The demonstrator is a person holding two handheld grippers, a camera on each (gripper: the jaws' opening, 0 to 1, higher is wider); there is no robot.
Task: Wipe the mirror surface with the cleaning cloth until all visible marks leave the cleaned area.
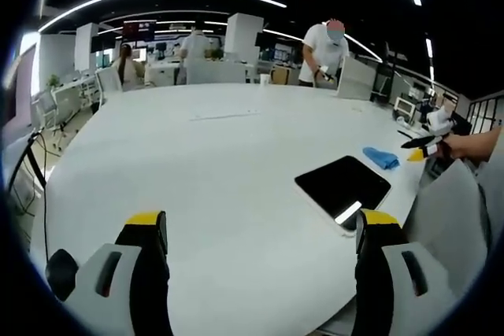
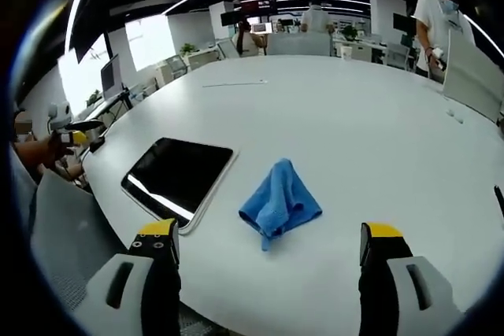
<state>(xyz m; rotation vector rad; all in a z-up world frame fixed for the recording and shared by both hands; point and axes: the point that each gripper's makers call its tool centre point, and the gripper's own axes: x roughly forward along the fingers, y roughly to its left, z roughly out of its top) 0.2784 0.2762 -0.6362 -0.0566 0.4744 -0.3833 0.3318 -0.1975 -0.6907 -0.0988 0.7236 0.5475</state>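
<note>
Lying flat near the edge of a big white round table (image 2: 354, 123), the mirror (image 2: 178, 176) shows as a dark rectangular slab with a pale frame, a streak of ceiling light reflected along its near side. In the right gripper view the blue cleaning cloth (image 2: 279, 204) sits bunched into a peak on the tabletop just beside the mirror, apart from it with a strip of bare table between them. The right gripper (image 2: 272, 243) hangs over the table's near edge with its yellow-tipped jaws spread wide and nothing between them; the cloth lies ahead of the jaws, roughly midway across the gap, untouched. In the left gripper view the left gripper (image 1: 260, 226) is likewise spread wide and holds nothing, its jaws rising over bare tabletop. From this side the mirror (image 1: 343, 186) lies toward the right, close to the right-hand jaw tip, and the cloth (image 1: 381, 157) is a small blue patch beyond it. At the far right of that view a forearm reaches in with the other gripper's dark jaws and a yellow tip. A grey chair back (image 1: 449, 218) stands at the table's edge. Across the room, a person in a white shirt (image 1: 325, 51) stands at the far side of the table, and others sit at desks farther back.
</note>
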